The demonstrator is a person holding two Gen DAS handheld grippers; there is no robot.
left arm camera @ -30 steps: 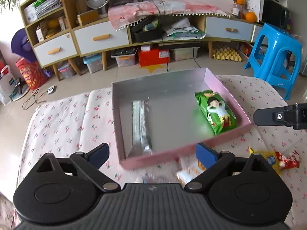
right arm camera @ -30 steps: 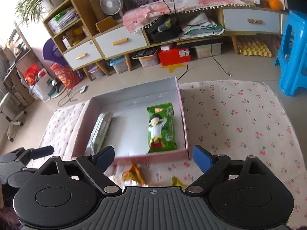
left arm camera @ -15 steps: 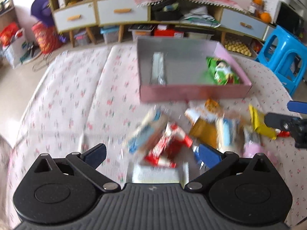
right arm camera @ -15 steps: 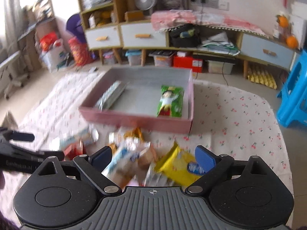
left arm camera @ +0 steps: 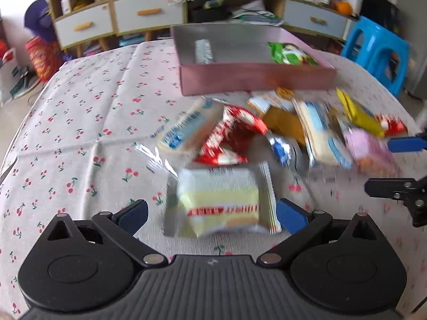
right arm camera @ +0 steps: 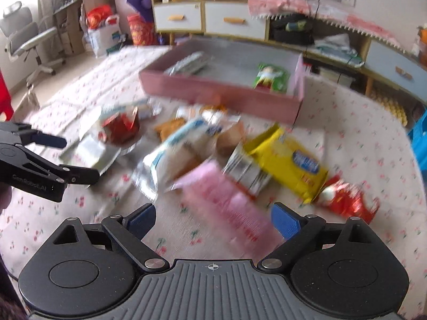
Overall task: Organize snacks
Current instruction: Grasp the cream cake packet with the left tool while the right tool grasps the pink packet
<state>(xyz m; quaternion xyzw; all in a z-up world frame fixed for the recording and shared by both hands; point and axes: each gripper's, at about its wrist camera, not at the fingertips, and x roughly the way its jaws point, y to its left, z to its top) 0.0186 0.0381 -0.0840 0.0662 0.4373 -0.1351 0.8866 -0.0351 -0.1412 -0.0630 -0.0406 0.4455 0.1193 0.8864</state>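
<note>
Left wrist view: I am holding my left claw (left arm camera: 210,214) spread around a pale yellow snack pack (left arm camera: 218,200), right claw (right arm camera: 213,220) spread over a pink one (right arm camera: 226,205). Two packs are lying in the pink box (left arm camera: 256,80); most are waiting just before it.

Both claws gape wide and empty, the left claw (left arm camera: 210,214) beside the right claw (right arm camera: 213,220).

Bright daylight, heavy motion blur on snacks (left arm camera: 240,144), fisheye-warped edges.
</note>
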